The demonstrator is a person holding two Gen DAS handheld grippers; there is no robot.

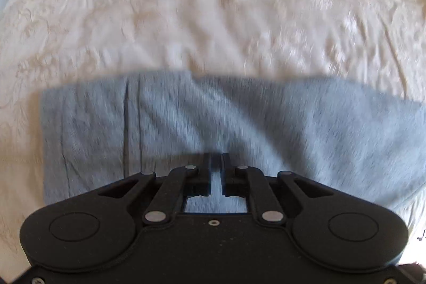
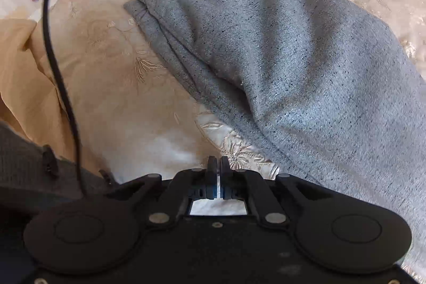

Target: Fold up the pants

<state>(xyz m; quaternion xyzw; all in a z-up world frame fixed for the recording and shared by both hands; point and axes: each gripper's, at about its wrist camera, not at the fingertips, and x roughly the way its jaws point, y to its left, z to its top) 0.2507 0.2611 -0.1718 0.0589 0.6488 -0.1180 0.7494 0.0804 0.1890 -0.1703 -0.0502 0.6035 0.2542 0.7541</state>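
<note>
Nearly closed, gripping nothing, the left gripper (image 1: 216,155) is being held over the grey pants (image 1: 239,124), which are lying folded on the cream bedspread (image 1: 186,4). Soft, light, floppy cloth is being judged; a doubled edge suits pinching. Pressed together, the right gripper (image 2: 218,159) is hovering empty beside the pants. No containers are being shown.

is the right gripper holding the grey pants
No, the right gripper is nearly shut over the cream bedspread, with the grey pants lying beside it, untouched.
</note>
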